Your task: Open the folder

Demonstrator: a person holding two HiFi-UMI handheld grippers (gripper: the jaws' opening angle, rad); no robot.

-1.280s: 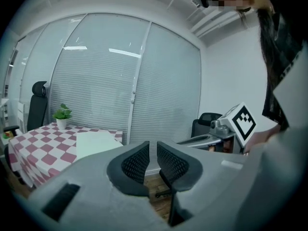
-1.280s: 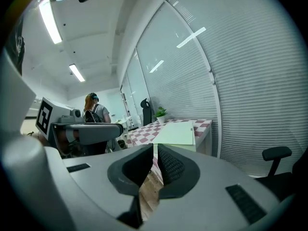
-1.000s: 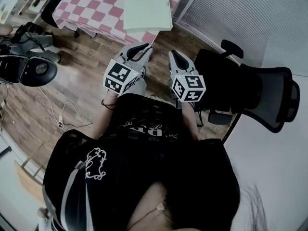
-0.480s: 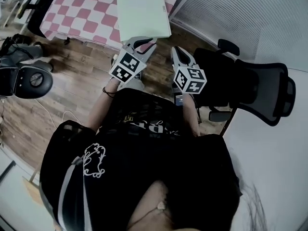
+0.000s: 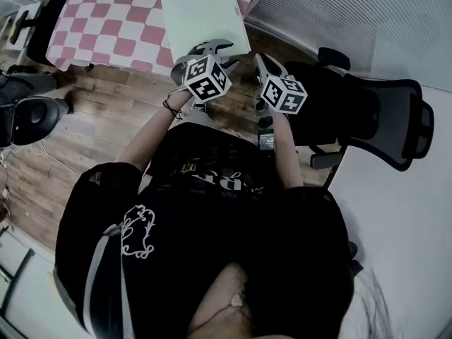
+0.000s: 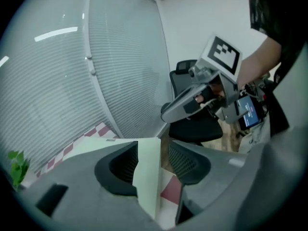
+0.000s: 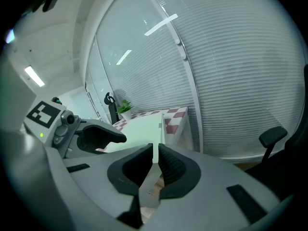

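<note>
A pale green folder (image 5: 201,13) lies shut on the pink-and-white checked table (image 5: 113,27), its near edge reaching the table's front edge. My left gripper (image 5: 227,54) hovers at the folder's near right corner. Its jaws have just been opening and stand apart. In the left gripper view the folder's corner (image 6: 148,177) shows in the gap of the left gripper (image 6: 151,150), and no pad presses on it. My right gripper (image 5: 259,56) is just right of that corner, off the table, shut with nothing in it. In the right gripper view the right gripper (image 7: 155,150) points at the folder (image 7: 139,129).
A black office chair (image 5: 381,119) stands close on the right, below the window blinds (image 5: 339,13). A white desk surface (image 5: 395,224) fills the lower right. Another dark chair (image 5: 28,115) is on the wooden floor at left. A small plant (image 7: 124,107) stands at the table's far end.
Both grippers have moved forward and down toward the folder's near edge. The left gripper has rolled and its jaws have gone from shut to apart. The right gripper's jaws stay shut.
</note>
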